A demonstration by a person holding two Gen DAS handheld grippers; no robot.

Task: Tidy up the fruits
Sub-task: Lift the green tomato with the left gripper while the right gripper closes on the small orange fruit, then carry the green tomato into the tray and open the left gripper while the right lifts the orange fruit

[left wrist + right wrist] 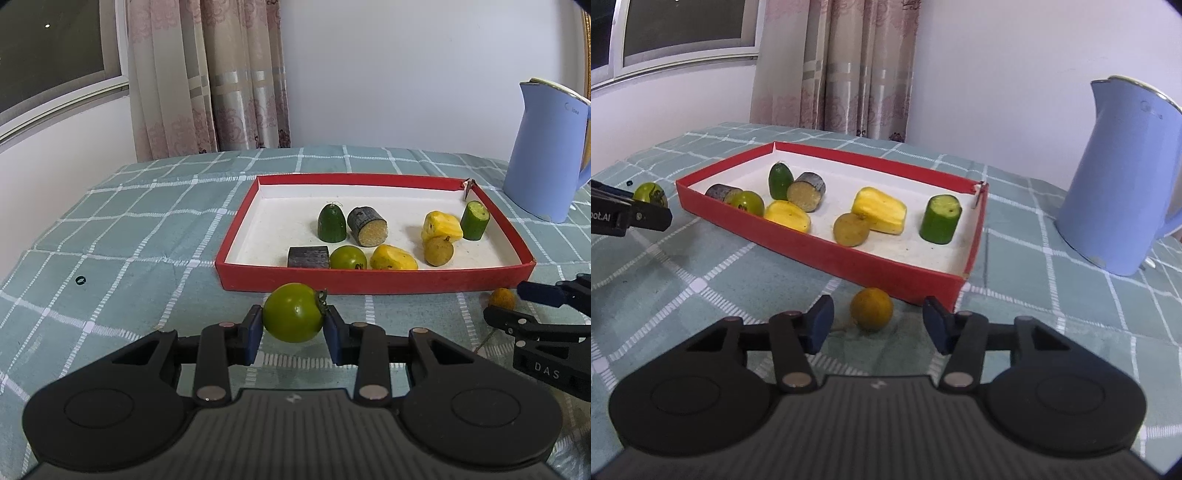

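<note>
Left gripper [294, 325] fingers clamped on green tomato [293, 312] — held before red tray [369, 282]. Right gripper [878, 325] fingers apart, flanking yellow fruit [871, 308] on table [701, 295], untouched.

You see a green tomato [293, 313] at lower centre, a red tray [373, 282] lined white, a teal white-checked tablecloth [129, 236], a pale blue kettle [546, 155] at right.
</note>
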